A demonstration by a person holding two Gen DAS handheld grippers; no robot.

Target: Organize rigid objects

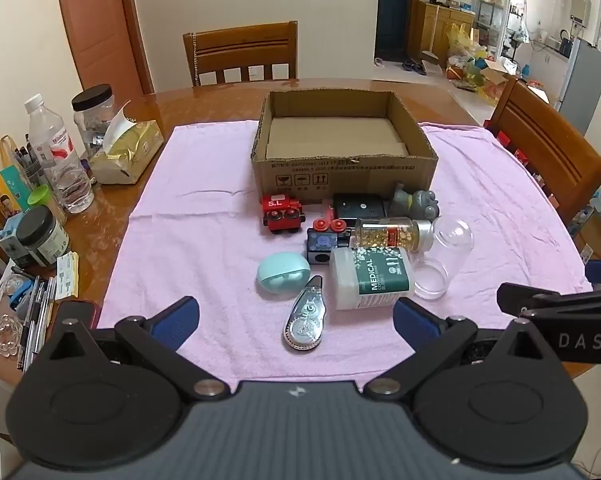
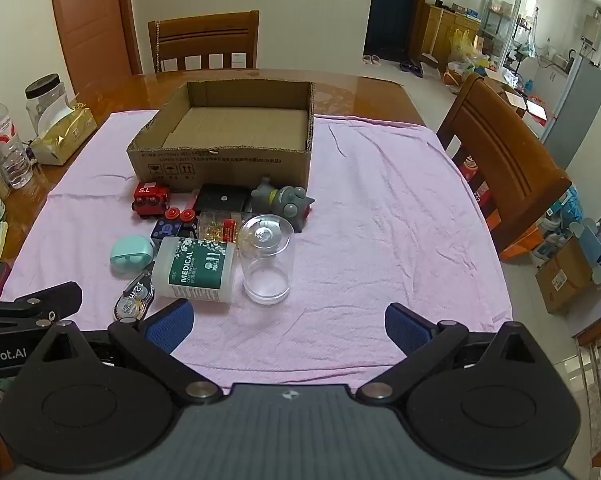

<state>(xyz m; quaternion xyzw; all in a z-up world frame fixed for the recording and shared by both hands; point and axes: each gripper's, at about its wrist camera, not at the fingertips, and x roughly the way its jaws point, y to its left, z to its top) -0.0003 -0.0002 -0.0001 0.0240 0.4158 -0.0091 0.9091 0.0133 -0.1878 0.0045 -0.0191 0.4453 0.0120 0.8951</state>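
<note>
The right gripper (image 2: 288, 326) hangs with jaws spread wide over a pink towel (image 2: 380, 208) on the desk. Ahead, a toy train (image 2: 151, 199), medical bottle (image 2: 196, 270) and clear jar (image 2: 265, 258) cluster before a cardboard box (image 2: 220, 164).

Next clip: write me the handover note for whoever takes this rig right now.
Left claw: open, empty, short of the pile.
Right claw: open, empty, over bare pink towel.
Cardboard box: nothing in it.
In front of it on the towel: red toy train, black box, grey figurine, blue cube, gold-flake bottle, medical container, clear jar, mint case, correction tape.
Done: nothing boxed.
Left: everything.
</note>
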